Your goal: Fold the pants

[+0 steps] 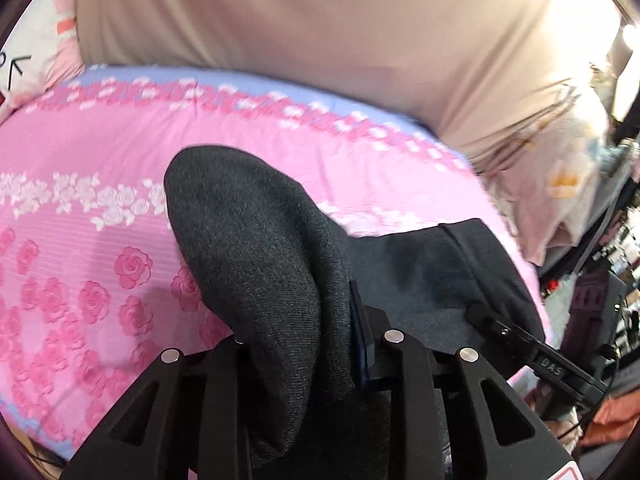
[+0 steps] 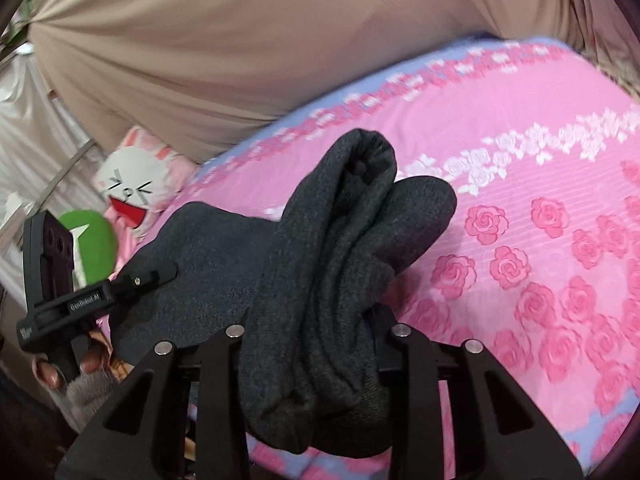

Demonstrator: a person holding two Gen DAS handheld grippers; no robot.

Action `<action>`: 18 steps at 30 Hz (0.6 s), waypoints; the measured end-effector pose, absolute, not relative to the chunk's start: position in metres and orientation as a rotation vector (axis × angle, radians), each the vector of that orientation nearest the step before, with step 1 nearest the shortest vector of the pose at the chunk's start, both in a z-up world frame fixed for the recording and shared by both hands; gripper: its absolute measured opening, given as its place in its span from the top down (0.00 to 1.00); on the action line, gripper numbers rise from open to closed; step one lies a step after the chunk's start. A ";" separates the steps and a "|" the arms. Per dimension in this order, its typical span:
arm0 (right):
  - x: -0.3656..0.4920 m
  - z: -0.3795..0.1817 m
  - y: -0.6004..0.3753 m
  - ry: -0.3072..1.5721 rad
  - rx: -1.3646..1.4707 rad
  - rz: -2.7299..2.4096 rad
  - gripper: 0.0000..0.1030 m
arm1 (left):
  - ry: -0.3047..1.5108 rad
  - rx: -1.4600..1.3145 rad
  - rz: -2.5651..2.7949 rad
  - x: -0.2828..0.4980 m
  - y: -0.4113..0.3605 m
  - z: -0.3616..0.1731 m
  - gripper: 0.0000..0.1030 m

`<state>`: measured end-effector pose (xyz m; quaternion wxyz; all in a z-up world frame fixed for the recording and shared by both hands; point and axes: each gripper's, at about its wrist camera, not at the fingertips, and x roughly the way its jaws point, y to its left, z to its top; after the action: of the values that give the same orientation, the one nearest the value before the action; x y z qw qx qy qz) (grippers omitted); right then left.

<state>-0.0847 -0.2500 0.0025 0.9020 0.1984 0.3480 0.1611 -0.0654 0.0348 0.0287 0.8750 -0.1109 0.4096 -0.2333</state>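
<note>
The pants (image 1: 256,248), dark grey knit, lie partly on the pink rose-patterned bed (image 1: 80,240) and partly lifted: a thick bunch of the cloth rises between the fingers of the left tool (image 1: 304,344) and curls forward over the bedspread, while the rest spreads flat toward the right of that view. In the right wrist view the same pants (image 2: 328,264) stand up as a rumpled double roll, pinched in the right tool (image 2: 320,336). Both tools are clenched on the fabric, each with its fingers hidden under the folds it grips. Each tool also shows in the other's view, set against the flat part of the garment.

The likely trouble is an uneven fold. Each tool seems to hold a wad of several layers, not a clean edge, so the carried cloth could land twisted or bunched. A layer may also slip out of a grip, since the knit looks thick and soft. If the two tools travel at different rates, the span between them would skew or drag across the bedspread.

Beyond the bed hang a beige curtain (image 2: 240,48) and a cartoon rabbit pillow (image 2: 136,176)
</note>
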 end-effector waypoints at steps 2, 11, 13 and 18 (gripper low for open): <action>-0.097 0.018 -0.248 0.686 0.391 0.345 0.70 | 0.825 -0.218 -0.504 -0.080 0.038 0.045 0.78; -0.134 0.112 -0.242 0.413 0.301 0.395 0.70 | 0.533 -0.101 -0.541 -0.132 0.045 0.147 0.77; -0.136 0.136 -0.240 0.338 0.276 0.398 0.70 | 0.463 -0.072 -0.538 -0.137 0.045 0.169 0.77; -0.131 0.188 -0.233 0.173 0.217 0.391 0.69 | 0.282 -0.011 -0.509 -0.143 0.043 0.219 0.76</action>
<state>-0.1315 -0.2330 0.1881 0.9714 0.1073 0.0858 0.1935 -0.1426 0.0426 0.2193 0.9580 -0.0053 0.1391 -0.2509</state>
